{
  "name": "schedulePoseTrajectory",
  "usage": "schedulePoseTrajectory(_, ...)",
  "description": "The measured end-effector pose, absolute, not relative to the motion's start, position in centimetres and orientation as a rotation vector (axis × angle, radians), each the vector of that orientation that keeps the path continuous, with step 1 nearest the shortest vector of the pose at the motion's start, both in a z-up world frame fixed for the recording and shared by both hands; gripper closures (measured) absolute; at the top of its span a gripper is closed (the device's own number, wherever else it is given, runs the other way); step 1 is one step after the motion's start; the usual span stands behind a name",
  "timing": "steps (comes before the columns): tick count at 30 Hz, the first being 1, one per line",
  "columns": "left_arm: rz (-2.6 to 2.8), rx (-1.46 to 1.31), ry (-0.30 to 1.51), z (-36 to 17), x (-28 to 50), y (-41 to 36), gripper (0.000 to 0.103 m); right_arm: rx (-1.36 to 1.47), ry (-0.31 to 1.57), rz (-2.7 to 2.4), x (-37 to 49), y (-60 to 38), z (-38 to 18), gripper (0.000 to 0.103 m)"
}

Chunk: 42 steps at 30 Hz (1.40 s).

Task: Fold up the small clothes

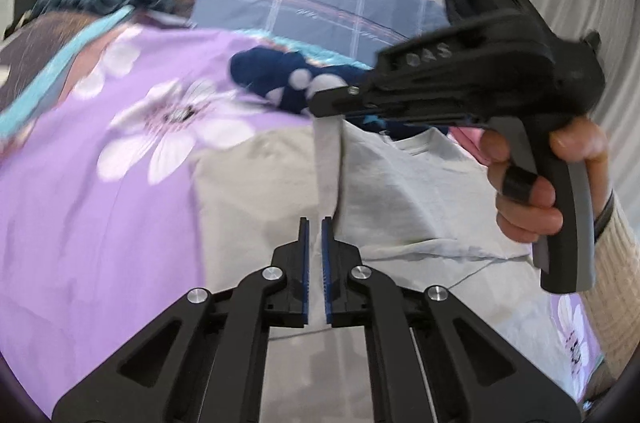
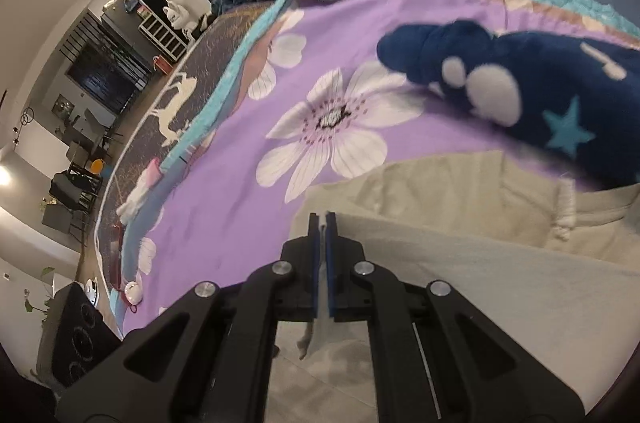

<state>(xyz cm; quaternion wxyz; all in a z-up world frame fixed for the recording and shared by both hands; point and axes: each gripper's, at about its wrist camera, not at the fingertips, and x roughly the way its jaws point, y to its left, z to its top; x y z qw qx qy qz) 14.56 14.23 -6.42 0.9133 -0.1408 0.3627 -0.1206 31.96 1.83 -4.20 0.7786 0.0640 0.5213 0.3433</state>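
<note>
The purple flowered bedspread [image 1: 100, 183] covers the bed from nine o'clock across to the middle of the left wrist view, and the pale grey-beige T-shirt [image 1: 400, 191] lies on it from the centre out toward four o'clock, its neckline at about two o'clock.

The left hand-held gripper [image 1: 315, 223] sits at six o'clock with its jaws drawn nearly together; whether any cloth is caught between the blue pads cannot be told, though a fold of the shirt rises just beside them.

Further right, the right hand-held gripper [image 1: 320, 101], gripped by a hand [image 1: 532, 183], is pinched shut on a strip of the shirt that hangs from its tips. Its own view confirms a thin edge of the T-shirt [image 2: 460, 263] clamped between the fingers [image 2: 323, 219].

A navy fleece garment [image 2: 520, 83] with stars lies beyond at one o'clock.

The shirt looks light, limp and thin: it will sag and crease rather than hold shape, and it is not fragile. Hems, shoulder seams and sleeve edges are probably the best holds, since doubled cloth slips less.
</note>
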Motion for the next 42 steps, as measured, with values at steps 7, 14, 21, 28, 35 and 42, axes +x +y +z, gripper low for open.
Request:
schedulePoseTrajectory(7,-0.250,-0.346,0.744,-8.0,14.5,15.4,0.055,0.122,1.126,0.774,31.1,2.5,-4.1,0.100)
schedulePoseTrajectory(14,-0.334,-0.311,0.751,-8.3,15.4,12.6,0.045,0.118,1.115,0.793,30.7,1.9,-3.3,0.100)
schedulePoseTrajectory(21,-0.403,-0.308,0.773,-6.5,14.9,11.6,0.099,0.120,1.069,0.855,29.6,1.6,-1.5,0.100)
schedulePoseTrajectory(28,-0.207,-0.117,0.874,-8.2,13.4,12.2,0.098,0.122,1.128,0.800,29.3,1.8,-5.5,0.070)
schedulePoseTrajectory(35,-0.103,-0.060,0.904,-11.0,13.3,13.0,0.087,0.127,1.065,0.679,27.1,-9.0,-6.2,0.065)
schedulePoseTrajectory(42,-0.016,0.120,0.813,-8.8,14.1,11.0,0.068,0.293,1.042,0.338,22.8,-28.2,-8.6,0.066)
